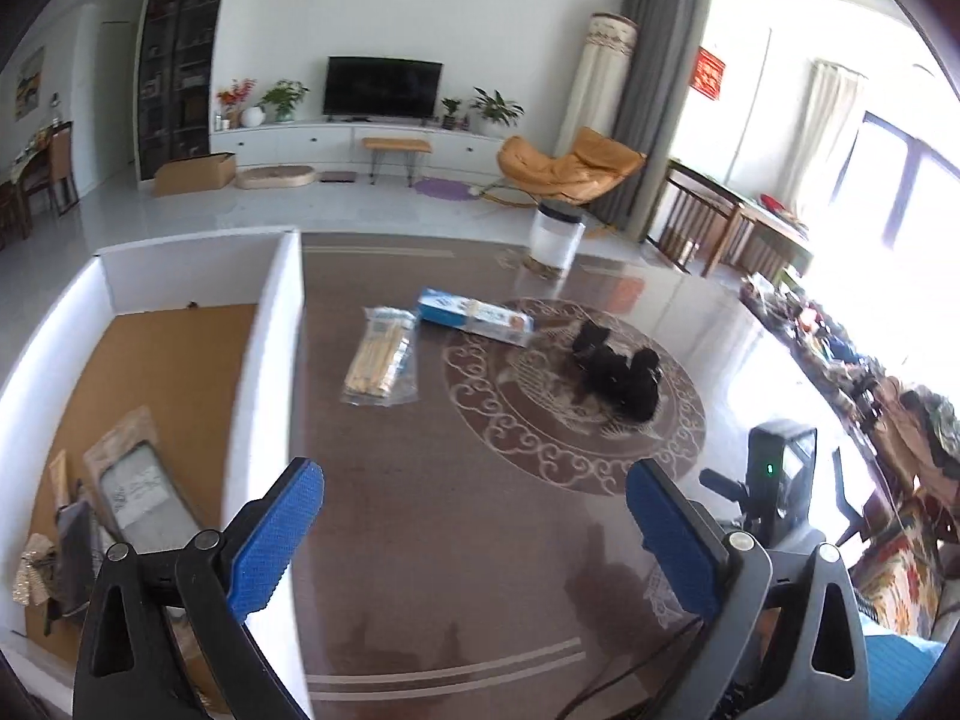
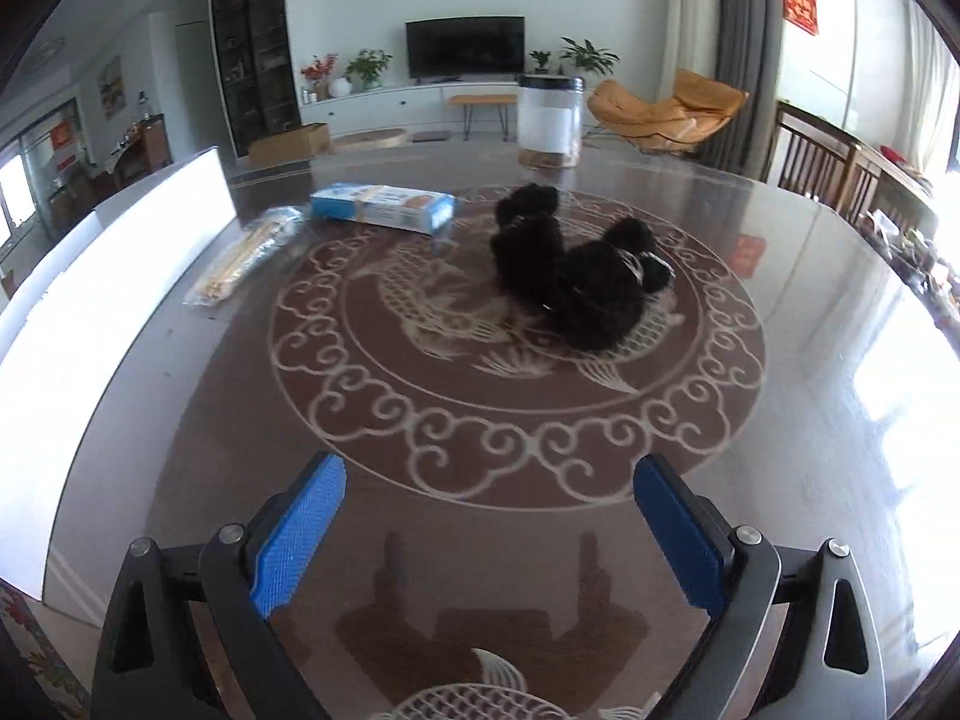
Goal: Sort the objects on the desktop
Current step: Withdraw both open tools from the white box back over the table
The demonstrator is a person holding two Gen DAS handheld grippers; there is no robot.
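A black fuzzy plush toy (image 1: 618, 375) (image 2: 576, 276) lies on the round pattern of the dark table. A blue and white box (image 1: 477, 317) (image 2: 384, 207) lies behind it. A clear bag of wooden sticks (image 1: 384, 357) (image 2: 249, 255) lies left of the box. A white-walled storage box (image 1: 264, 360) (image 2: 120, 276) with a cork floor stands at the table's left and holds several packets (image 1: 135, 480). My left gripper (image 1: 474, 534) is open and empty, next to the box's wall. My right gripper (image 2: 489, 528) is open and empty, low over the table, short of the toy.
A clear jar with a dark lid (image 1: 555, 237) (image 2: 549, 123) stands at the table's far edge. A black device with a green light (image 1: 777, 474) stands right of the left gripper. Clutter lines the table's right side (image 1: 840, 348). Wooden chairs (image 2: 822, 162) stand beyond.
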